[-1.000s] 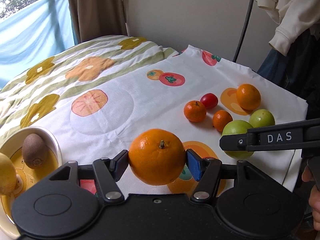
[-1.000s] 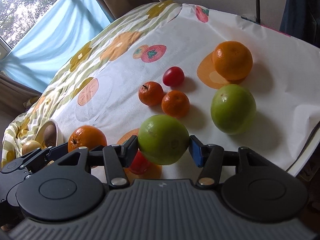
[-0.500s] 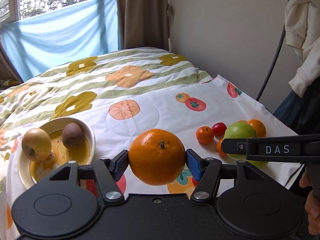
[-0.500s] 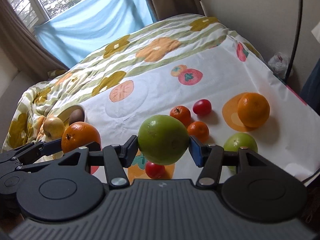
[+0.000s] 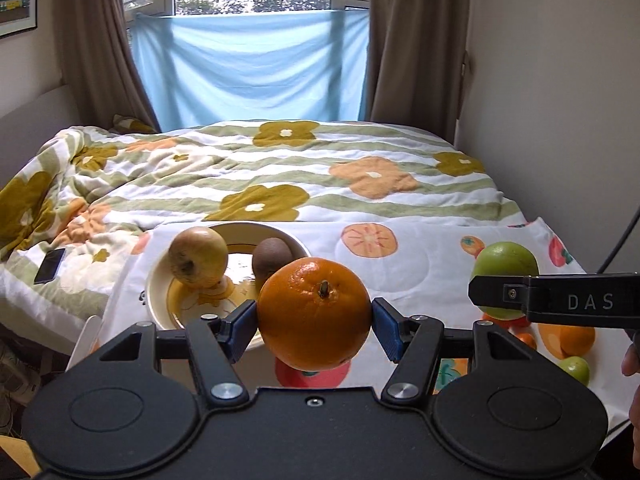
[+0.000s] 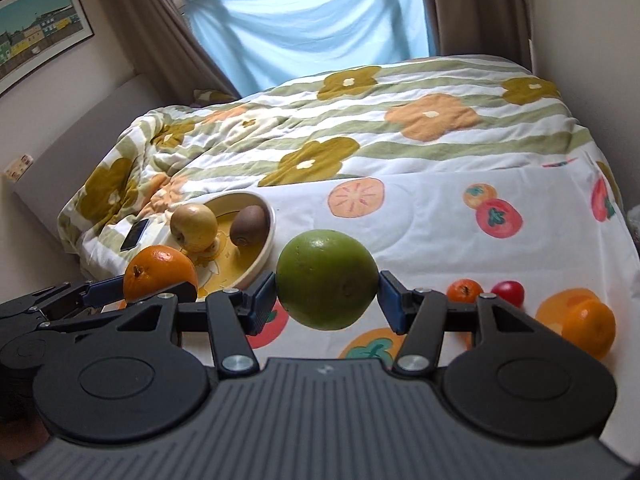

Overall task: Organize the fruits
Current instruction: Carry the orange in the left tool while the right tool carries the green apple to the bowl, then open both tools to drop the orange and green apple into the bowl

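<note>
My left gripper (image 5: 314, 320) is shut on a large orange (image 5: 314, 316), held above the fruit-print cloth just in front of a cream bowl (image 5: 158, 300). The bowl holds a yellowish apple (image 5: 198, 258) and a brown kiwi (image 5: 274, 256). My right gripper (image 6: 327, 298) is shut on a big green fruit (image 6: 326, 280), lifted over the cloth to the right of the bowl (image 6: 269, 240). From the right wrist view the orange (image 6: 160, 274) in the left gripper shows at lower left. Loose on the cloth lie a small tangerine (image 6: 464, 291), a red tomato (image 6: 508, 292) and another orange (image 6: 590, 328).
A flowered quilt (image 5: 280, 168) covers the bed beyond the cloth, with a dark phone (image 5: 50, 266) lying on it left of the bowl. A small green fruit (image 5: 576, 368) lies at the cloth's right edge. Curtains and a blue sheet hang at the window behind.
Both grippers rose with their fruit and rolled toward level, swinging left, so the bowl with apple and kiwi came from the lower left corner to just ahead. Loose fruit slid to the right.
</note>
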